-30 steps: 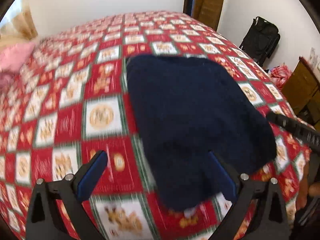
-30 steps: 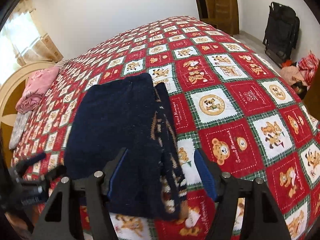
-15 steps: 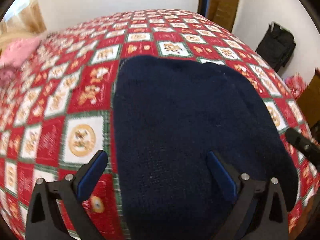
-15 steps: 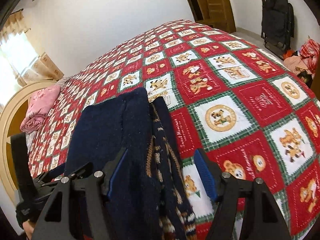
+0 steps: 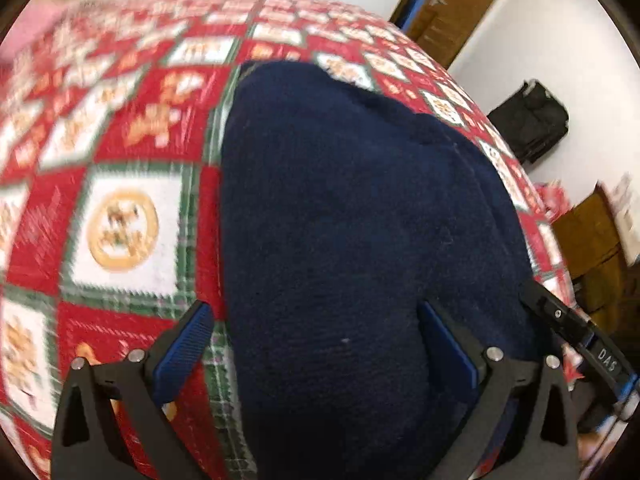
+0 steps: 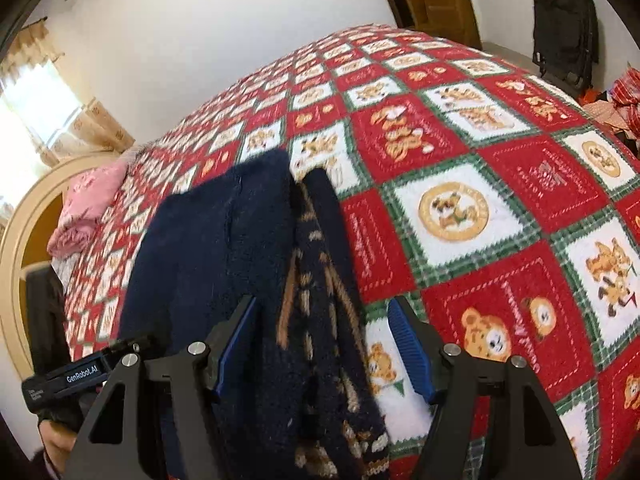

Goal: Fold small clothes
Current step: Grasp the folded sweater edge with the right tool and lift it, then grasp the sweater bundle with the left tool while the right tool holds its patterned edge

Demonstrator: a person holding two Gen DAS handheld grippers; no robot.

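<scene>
Sweater (image 5: 352,240) nearer than before, both tongs lowered, jaws apart

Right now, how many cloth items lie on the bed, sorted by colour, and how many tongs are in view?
Navy knitted garment: 1
Pink folded cloth: 1
Red patterned bedspread: 1
Tongs, left tongs and right tongs: 2
Total: 5
</scene>
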